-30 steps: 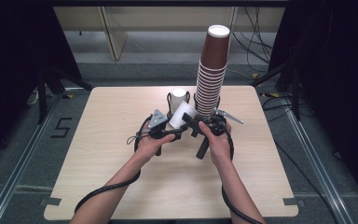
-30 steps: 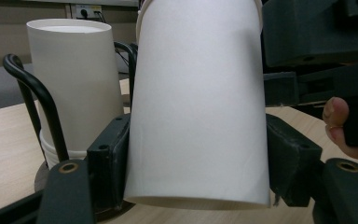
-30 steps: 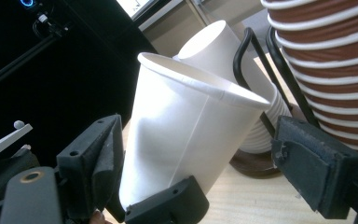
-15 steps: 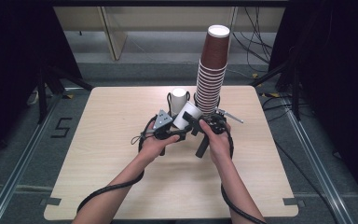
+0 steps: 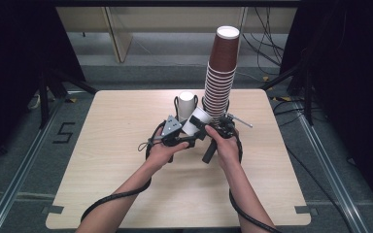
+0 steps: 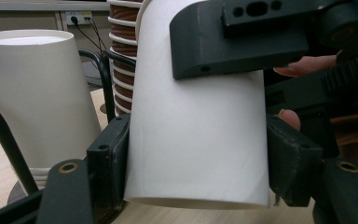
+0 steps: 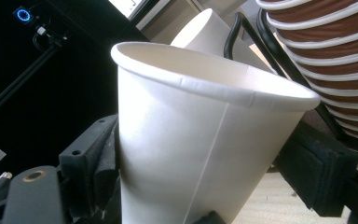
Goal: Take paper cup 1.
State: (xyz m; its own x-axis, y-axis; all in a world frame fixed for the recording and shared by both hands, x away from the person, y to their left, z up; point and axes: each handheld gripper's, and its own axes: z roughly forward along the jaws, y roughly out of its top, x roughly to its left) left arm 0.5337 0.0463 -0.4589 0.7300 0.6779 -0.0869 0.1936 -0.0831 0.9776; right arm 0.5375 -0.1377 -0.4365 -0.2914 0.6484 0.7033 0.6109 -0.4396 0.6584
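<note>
I have the white cup (image 5: pixel 197 120) clamped across its body between the jaws of my left gripper (image 5: pixel 187 141), tilted just in front of the tall stack of brown cups (image 5: pixel 220 73). My right gripper (image 5: pixel 209 133) has just been closing around the same cup near its rim, one pad against the wall, though I cannot tell whether the other presses. Beyond, left of the stack, a second white cup (image 5: pixel 186 103) stands upside down in a black wire holder (image 5: pixel 177 103).

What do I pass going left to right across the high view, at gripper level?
Left gripper, shut on the white cup → white cup held between both grippers → right gripper, jaws just closing around that cup → brown cup stack → bare table.
</note>
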